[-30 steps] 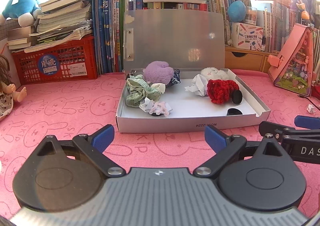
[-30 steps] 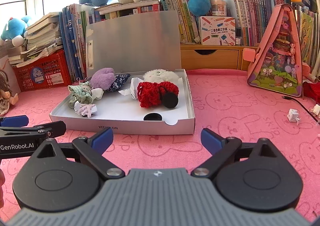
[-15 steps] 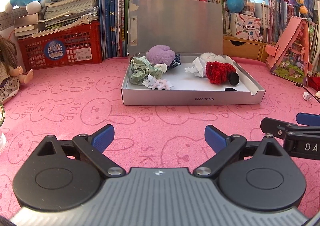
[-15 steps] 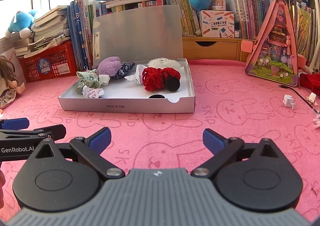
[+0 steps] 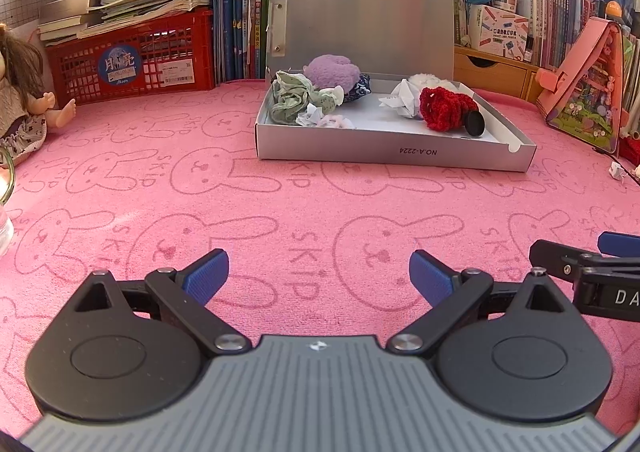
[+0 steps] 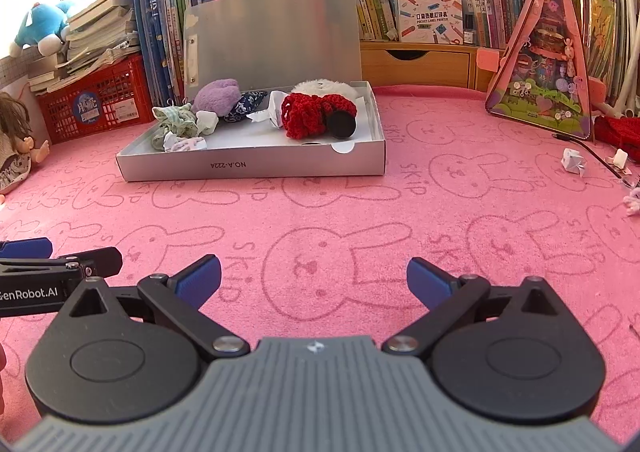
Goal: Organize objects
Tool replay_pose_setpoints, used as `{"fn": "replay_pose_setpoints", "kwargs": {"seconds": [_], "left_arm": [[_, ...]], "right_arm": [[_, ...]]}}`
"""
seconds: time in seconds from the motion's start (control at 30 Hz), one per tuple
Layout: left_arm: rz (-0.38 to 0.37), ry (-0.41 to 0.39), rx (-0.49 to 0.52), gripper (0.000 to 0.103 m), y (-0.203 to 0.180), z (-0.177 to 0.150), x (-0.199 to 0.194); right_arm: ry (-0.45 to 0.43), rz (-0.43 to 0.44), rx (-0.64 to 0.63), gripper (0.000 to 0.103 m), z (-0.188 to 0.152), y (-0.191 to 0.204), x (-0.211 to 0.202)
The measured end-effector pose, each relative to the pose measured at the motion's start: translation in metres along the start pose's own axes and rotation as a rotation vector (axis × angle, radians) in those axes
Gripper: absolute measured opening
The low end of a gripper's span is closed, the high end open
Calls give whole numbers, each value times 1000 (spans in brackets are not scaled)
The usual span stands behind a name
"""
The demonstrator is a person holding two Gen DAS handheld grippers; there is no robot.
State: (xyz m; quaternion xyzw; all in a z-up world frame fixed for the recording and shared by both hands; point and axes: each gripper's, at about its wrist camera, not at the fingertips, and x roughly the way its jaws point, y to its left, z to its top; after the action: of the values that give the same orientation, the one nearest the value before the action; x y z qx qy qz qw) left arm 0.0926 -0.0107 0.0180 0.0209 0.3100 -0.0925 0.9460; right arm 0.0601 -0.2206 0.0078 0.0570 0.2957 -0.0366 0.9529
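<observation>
Both the left gripper (image 5: 319,272) and right gripper (image 6: 313,279) hover empty, jaws wide apart, near the open white box (image 6: 256,167). Crumpled paper (image 6: 573,160) lies right of the box; approach it squarely, pinching gently.

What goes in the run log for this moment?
left hand-held gripper: open, empty | right hand-held gripper: open, empty, jaws just widened | white box: lid up, items inside | crumpled paper: loose on pink mat

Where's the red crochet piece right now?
In both wrist views, the red crochet piece lies in the right half of the open box, in front of a white plush, with a black disc against its right side.
</observation>
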Motion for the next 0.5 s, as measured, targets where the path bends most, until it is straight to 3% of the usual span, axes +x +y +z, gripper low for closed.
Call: {"fn": "replay_pose_setpoints", "kwargs": {"seconds": [0.5], "left_arm": [[43,26,8,101,1,-8,9]], "right_arm": [[48,-52,-100,103,-5,17,9]]}}
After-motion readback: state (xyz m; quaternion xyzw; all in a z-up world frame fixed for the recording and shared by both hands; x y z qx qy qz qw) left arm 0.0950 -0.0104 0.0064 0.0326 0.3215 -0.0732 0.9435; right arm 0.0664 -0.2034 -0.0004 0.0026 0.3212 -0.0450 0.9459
